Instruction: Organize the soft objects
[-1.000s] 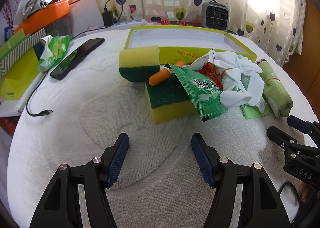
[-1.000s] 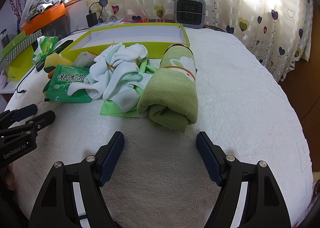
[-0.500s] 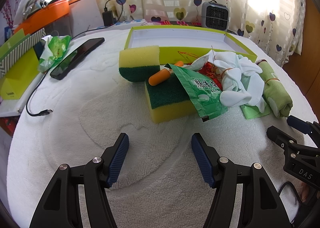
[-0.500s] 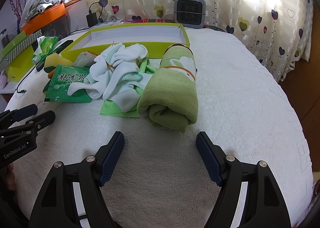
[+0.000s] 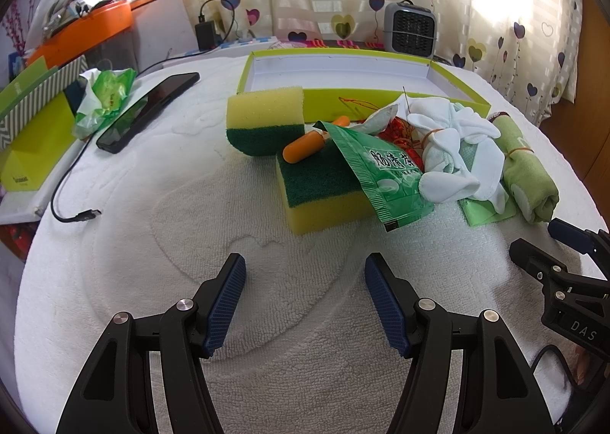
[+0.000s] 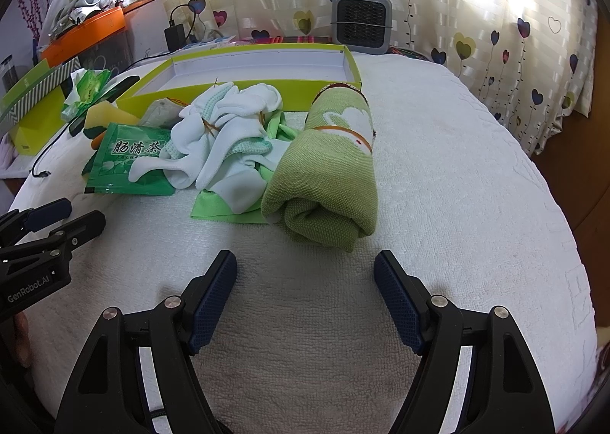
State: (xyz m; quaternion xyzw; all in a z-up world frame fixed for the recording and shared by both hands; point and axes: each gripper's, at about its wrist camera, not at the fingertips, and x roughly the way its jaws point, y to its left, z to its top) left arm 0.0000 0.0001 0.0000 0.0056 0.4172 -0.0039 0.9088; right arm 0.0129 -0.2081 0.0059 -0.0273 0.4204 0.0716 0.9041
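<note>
A pile lies on the white towel-covered table in front of a shallow lime-green box [image 5: 438,70] [image 6: 352,70]. Two yellow-and-green sponges [image 5: 324,194] [image 5: 265,119] lie in the left wrist view, with an orange capsule-shaped object [image 5: 305,147] between them. A green packet [image 5: 385,178] [image 6: 131,161] leans on the nearer sponge. White socks [image 5: 457,152] [image 6: 228,136] lie bunched beside a rolled green towel [image 5: 528,175] [image 6: 329,175]. My left gripper [image 5: 305,281] is open and empty, short of the near sponge. My right gripper [image 6: 305,277] is open and empty, just before the rolled towel.
A black phone [image 5: 148,110], a cable [image 5: 72,205] and a crumpled green bag [image 5: 105,98] lie at the left. A green-and-striped box [image 5: 34,129] stands at the left edge. A small grey heater [image 5: 410,28] stands behind the box. The table drops off at the right [image 6: 564,205].
</note>
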